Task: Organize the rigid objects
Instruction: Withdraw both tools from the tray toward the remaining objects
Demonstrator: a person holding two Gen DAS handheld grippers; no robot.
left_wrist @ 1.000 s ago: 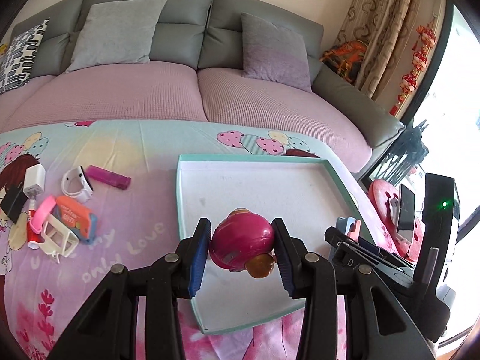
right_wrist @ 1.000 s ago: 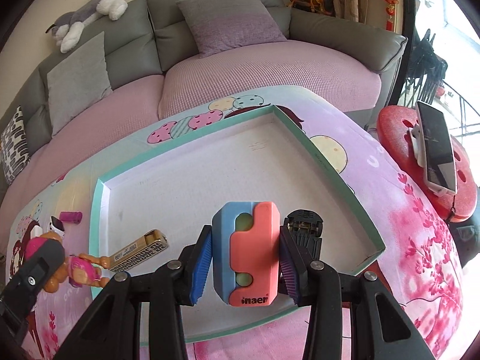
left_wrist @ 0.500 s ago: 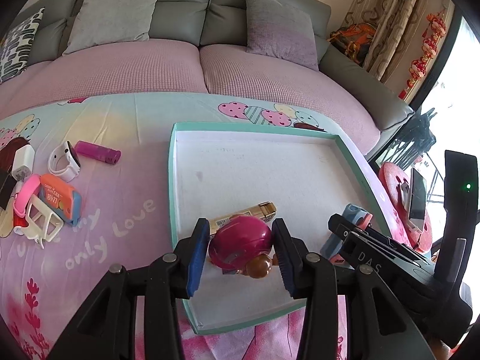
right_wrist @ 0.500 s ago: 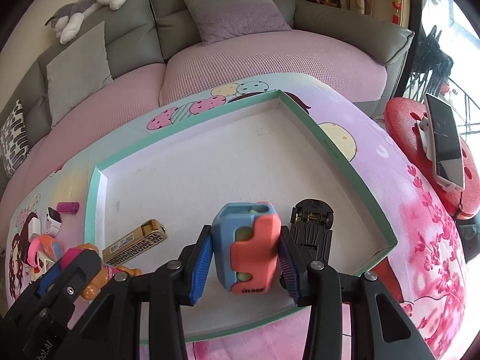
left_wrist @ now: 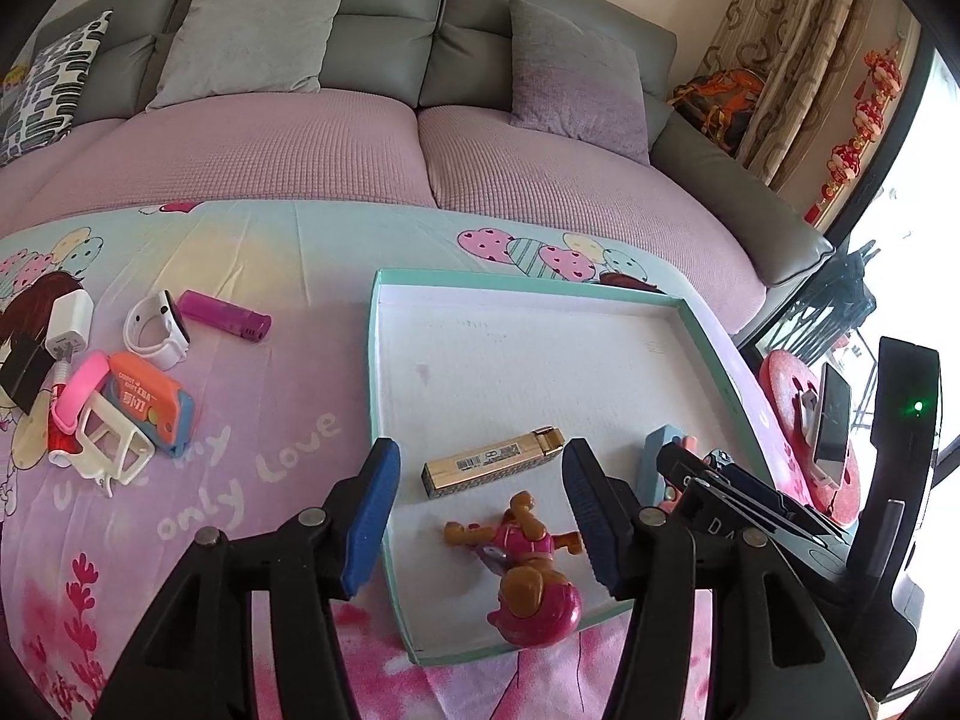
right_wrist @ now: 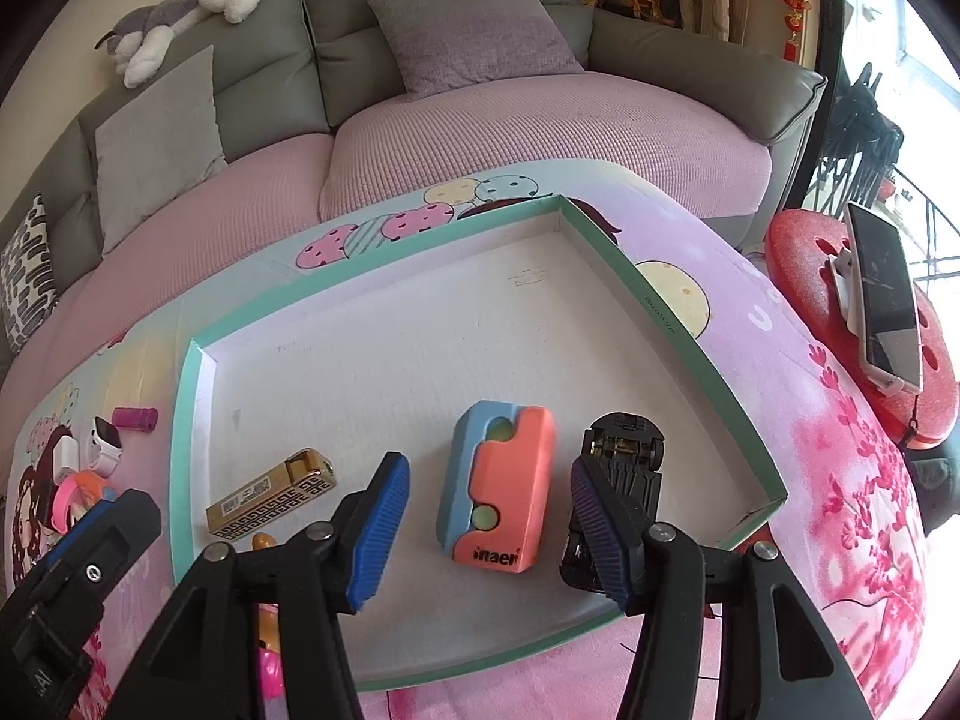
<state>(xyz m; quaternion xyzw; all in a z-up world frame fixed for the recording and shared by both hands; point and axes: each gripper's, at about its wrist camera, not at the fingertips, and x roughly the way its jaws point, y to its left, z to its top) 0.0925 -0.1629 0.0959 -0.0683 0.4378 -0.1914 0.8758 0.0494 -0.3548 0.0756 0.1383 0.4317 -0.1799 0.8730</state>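
Left gripper (left_wrist: 483, 510) jaws just opening, apart; pink-helmeted brown toy pup (left_wrist: 528, 576) lies free between them, near-left in shallow mint-rimmed white tray (right_wrist: 690, 324). Right gripper (right_wrist: 489, 531) jaws just opening, apart; coral-and-blue plastic block (right_wrist: 498, 504) rests unclamped on tray floor.

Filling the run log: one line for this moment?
left tongs: just opened, pink toy dog released in tray | right tongs: just opened, orange-blue case released
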